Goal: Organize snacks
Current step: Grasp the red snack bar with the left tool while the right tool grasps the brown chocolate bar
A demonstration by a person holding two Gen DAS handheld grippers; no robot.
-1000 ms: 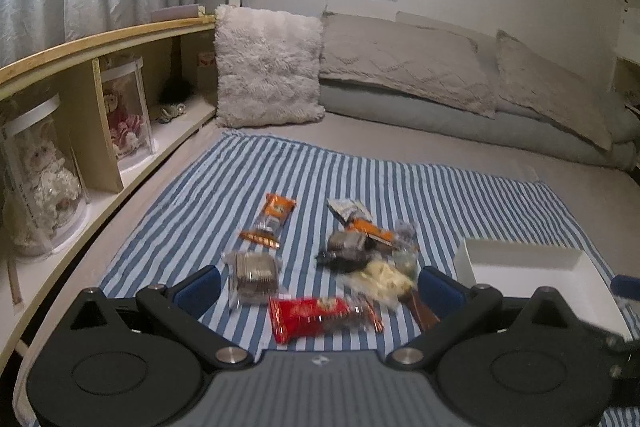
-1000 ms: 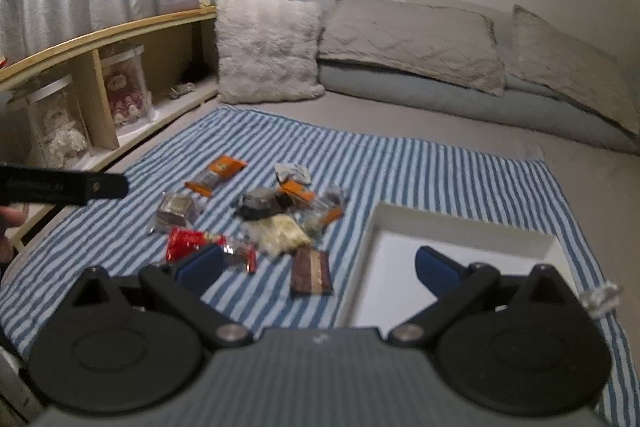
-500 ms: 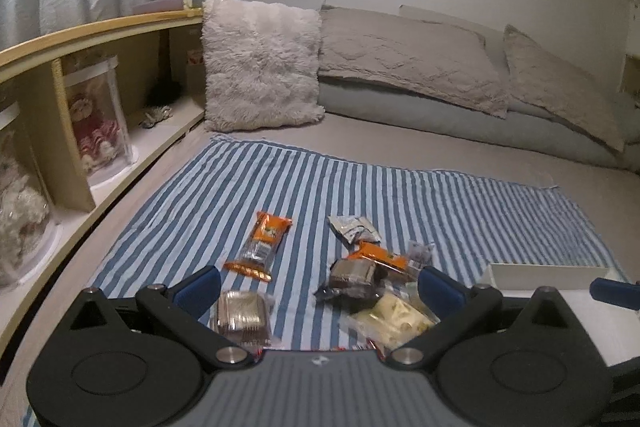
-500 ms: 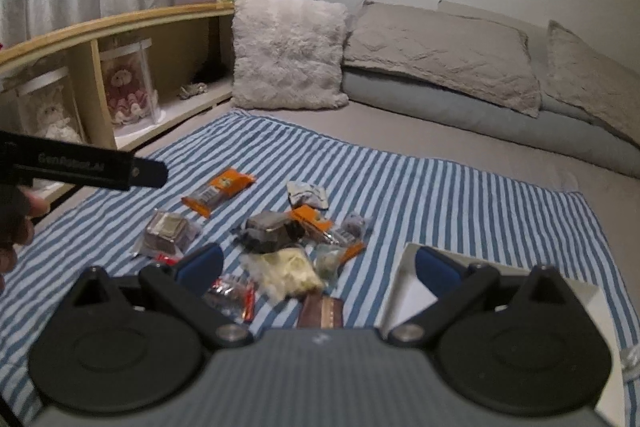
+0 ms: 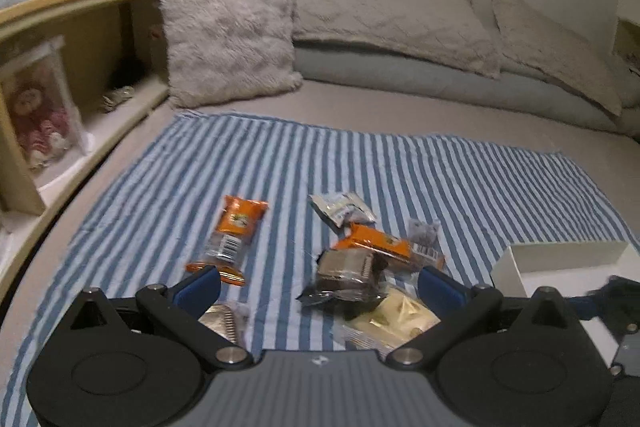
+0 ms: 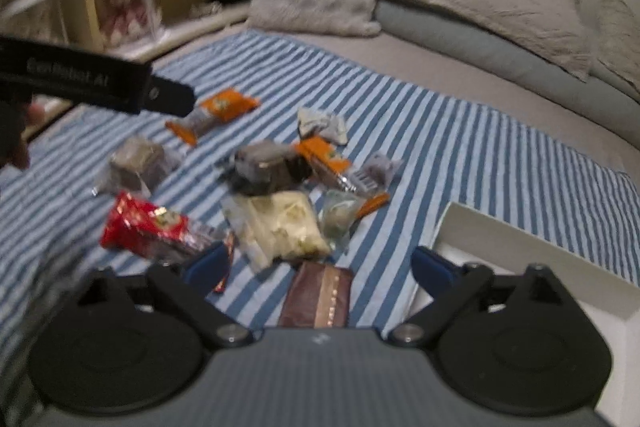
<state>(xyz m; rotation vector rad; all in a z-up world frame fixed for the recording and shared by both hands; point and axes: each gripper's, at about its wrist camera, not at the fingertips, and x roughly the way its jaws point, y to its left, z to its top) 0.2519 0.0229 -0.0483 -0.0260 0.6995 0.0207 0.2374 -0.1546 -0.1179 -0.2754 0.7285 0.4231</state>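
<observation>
Change since 1 s ago: both grippers have dropped lower and closer to the snack pile; the red pkt, then in the L view, is now out of it below the L gripper (image 5: pixel 318 285). The view is motion-blurred, so movement is likely ongoing. Judgement: approach phase, no pick made yet.

L gripper: jaws spread wide, nothing between them; hovers over near edge of pile. R gripper (image 6: pixel 320 269): also spread, empty, over the brown bar (image 6: pixel 318 297) at near centre.

Snacks: all loose on striped cloth (image 5: pixel 400 167), none in the white tray (image 6: pixel 520 239) at right, which looks empty as far as seen. Items: orange pkt (image 5: pixel 236 233) lying apart at left; red pkt (image 6: pixel 146 227) near left; yellow bag (image 6: pixel 280 223) centre, touching dark foil pkt (image 6: pixel 264 167) behind it; silver pkt (image 6: pixel 322 123) far side. Wrappers crinkled, thin; expect slip.

Task barely begun.
</observation>
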